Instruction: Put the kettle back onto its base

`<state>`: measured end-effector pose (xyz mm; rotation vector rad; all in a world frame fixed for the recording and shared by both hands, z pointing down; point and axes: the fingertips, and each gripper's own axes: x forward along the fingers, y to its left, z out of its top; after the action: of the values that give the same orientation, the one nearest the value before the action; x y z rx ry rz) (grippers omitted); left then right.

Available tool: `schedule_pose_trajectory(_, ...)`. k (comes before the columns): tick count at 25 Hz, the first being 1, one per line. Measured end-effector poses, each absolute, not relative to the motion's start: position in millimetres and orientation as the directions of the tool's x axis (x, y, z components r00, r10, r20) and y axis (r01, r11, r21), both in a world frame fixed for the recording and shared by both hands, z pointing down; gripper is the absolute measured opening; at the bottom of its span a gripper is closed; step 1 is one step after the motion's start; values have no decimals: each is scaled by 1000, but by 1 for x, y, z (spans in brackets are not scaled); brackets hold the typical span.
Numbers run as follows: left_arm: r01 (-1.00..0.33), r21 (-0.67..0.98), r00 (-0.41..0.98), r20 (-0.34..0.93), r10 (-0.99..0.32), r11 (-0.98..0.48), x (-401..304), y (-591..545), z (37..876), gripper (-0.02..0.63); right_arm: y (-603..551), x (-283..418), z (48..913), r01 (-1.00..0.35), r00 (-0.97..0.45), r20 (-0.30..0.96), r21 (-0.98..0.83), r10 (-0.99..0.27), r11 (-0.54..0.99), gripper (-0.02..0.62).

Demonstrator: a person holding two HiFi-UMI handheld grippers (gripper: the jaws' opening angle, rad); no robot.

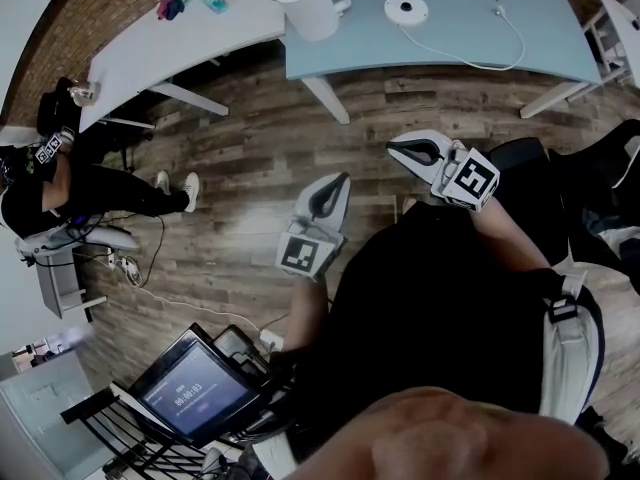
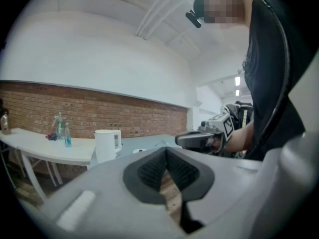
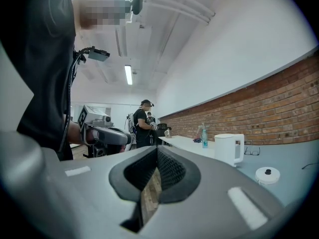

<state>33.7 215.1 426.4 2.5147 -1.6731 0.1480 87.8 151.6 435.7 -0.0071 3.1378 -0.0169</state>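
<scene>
left gripper (image 1: 340, 180): grey two-jaw tong with a black-and-white marker cube. Jaws closed tip to tip, nothing in them; only floor shows through the slot behind the tips.
right gripper (image 1: 395, 149): same build, jaws fully closed, empty. Held level beside the left one, a little ahead of it.
kettle: white plastic electric kettle (image 1: 308, 3), upright on the near-left corner of the pale blue table (image 1: 450, 53). Off its base.
base: round white kettle base (image 1: 406, 9) with a white cord (image 1: 510, 46), same table, near the kettle on its right, not touching.
bearing: kettle is ahead of both grippers and well apart, bare wooden floor (image 1: 250, 148) between. It sits slightly left of the left gripper's line; the base sits almost dead ahead of the right.
axis: kettle's long axis is vertical, handle on the side towards the base.
nearer hand: left, by my read, though the handle faces the right gripper's side.
next: close the distance and open a jaw; nothing is gripped yet.
</scene>
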Motion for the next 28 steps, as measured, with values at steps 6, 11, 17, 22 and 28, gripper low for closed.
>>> schedule_pose_trajectory(6,-925,40,379,142,-914,-377,50,181,441,2,124,103,453,12,-1000,-11,-9,11,1000,3)
schedule_pose_trajectory(11,-928,42,372,145,-917,-370,62,159,443,2,106,117,457,28,-1000,-5,-8,28,1000,3)
schedule_pose_trajectory(17,-925,32,380,122,-917,-379,69,147,435,2,100,125,448,45,-999,5,2,45,999,3)
schedule_pose_trajectory(22,-917,10,397,108,-911,-398,75,136,438,2,95,139,452,32,-999,3,-3,32,999,3)
schedule_pose_trajectory(28,-909,16,416,119,-902,-417,87,126,428,2,89,152,448,14,-1000,-5,-10,14,1000,3)
